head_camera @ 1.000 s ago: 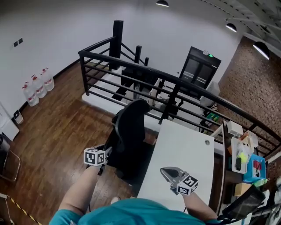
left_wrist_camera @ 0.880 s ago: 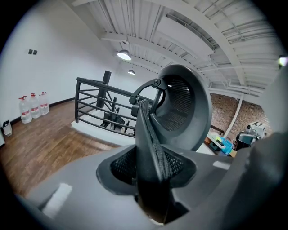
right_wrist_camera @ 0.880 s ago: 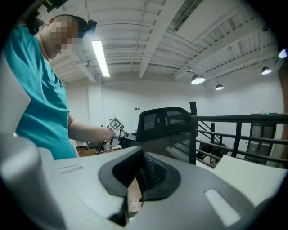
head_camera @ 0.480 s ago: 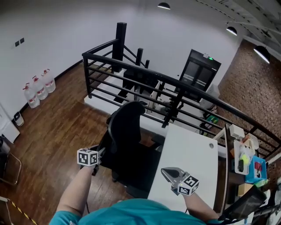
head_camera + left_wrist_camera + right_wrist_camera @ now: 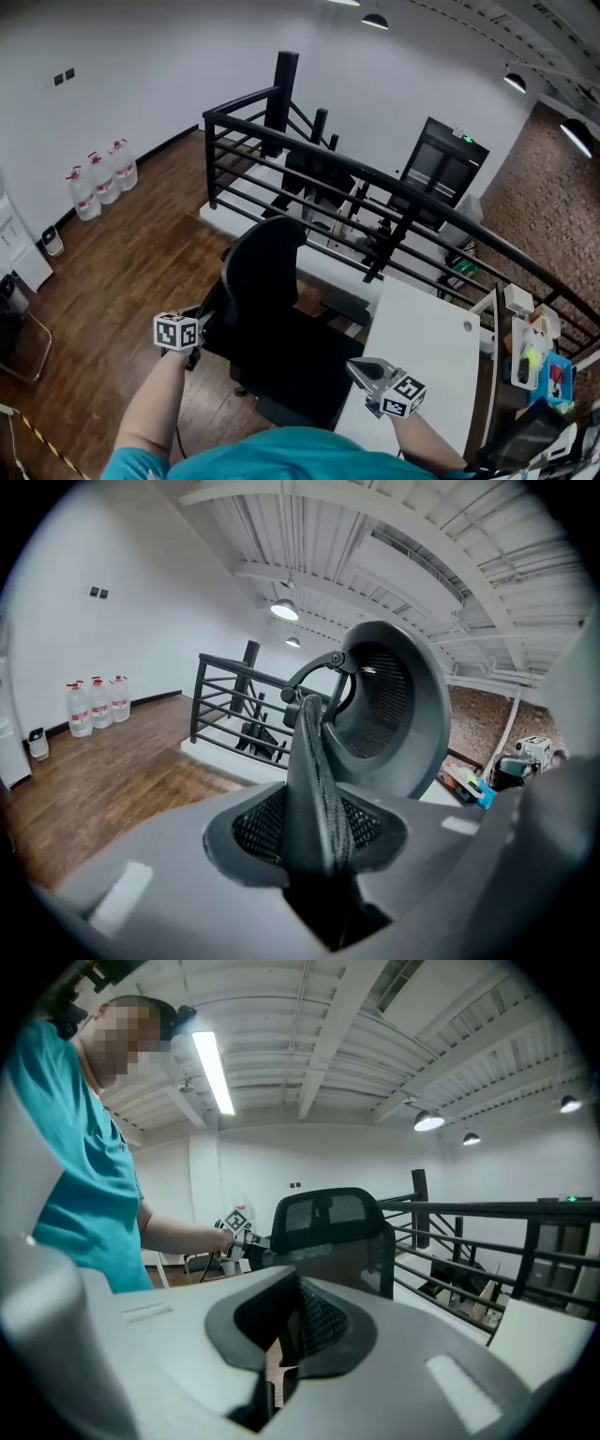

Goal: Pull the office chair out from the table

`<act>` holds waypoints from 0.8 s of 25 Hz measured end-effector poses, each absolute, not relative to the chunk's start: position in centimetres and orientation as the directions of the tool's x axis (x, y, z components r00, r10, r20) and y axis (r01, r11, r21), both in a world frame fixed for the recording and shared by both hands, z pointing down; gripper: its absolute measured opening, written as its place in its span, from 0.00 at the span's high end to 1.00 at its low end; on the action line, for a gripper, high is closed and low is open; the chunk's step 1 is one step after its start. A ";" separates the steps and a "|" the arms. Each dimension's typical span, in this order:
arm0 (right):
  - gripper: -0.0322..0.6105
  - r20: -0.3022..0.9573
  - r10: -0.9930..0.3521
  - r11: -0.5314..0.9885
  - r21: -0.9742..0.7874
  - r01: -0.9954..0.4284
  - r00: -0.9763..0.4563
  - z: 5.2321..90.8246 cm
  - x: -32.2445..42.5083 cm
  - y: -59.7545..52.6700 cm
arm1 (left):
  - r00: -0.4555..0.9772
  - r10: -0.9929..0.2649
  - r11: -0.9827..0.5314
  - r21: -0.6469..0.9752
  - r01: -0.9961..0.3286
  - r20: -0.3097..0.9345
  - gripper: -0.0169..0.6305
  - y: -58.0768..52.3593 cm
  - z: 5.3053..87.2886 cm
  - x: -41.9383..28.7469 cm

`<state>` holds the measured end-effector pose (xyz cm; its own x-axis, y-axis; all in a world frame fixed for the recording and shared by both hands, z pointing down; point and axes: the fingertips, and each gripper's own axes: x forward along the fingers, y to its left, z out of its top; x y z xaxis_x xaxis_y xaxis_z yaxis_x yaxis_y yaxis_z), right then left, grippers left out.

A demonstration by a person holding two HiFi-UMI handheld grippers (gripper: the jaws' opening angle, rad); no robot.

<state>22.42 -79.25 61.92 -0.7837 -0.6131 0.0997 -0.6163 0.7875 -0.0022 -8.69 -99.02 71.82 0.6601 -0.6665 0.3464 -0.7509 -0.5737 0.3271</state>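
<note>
Head view shows the office chair [image 5: 267, 309] standing off the desk's [image 5: 436, 352] left long edge. Its back rises upright on the side away from the desk, and its seat reaches toward that edge, so it faces the desk. The seat's front comes close to the edge, near the desk's near left corner. The chair is black all over, with a tall rounded mesh back and a curved headrest on a bracket.

The left gripper [image 5: 199, 324] meets the chair's back from the left side. In the left gripper view its tongs [image 5: 317, 850] are clamped narrow on a thin black mesh edge of the chair [image 5: 394, 705], which runs straight up from the jaws toward the headrest.

The right gripper [image 5: 360, 368] hangs over the desk's near left corner. Its tongs [image 5: 279, 1358] are drawn together with nothing between them, and they point at the chair [image 5: 328, 1221].

The seat hides the chair's base and wheels. The person's teal shirt [image 5: 281, 455] cuts off the desk's near edge. A black railing [image 5: 309, 155] stands behind the chair. Things past the desk's right edge are too small to name.
</note>
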 end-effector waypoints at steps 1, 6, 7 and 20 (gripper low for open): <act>0.95 0.100 -0.608 0.791 -0.008 -0.612 -0.788 61.8 21.7 -79.5 | 0.655 -0.672 -0.568 0.326 -0.756 0.346 0.77 -99.3 71.7 -9.8; 0.95 0.116 -0.582 0.809 -0.012 -0.587 -0.805 61.0 18.4 -80.7 | 0.640 -0.687 -0.547 0.336 -0.767 0.343 0.77 -101.0 70.7 -15.6; 0.95 0.122 -0.576 0.814 -0.010 -0.581 -0.809 60.9 17.9 -80.9 | 0.637 -0.691 -0.542 0.337 -0.770 0.343 0.77 -101.4 70.6 -16.6; 0.95 0.164 -0.538 0.837 -0.011 -0.546 -0.827 60.9 15.7 -82.6 | 0.577 -0.733 -0.495 0.299 -0.816 0.360 0.74 -106.7 68.8 -27.9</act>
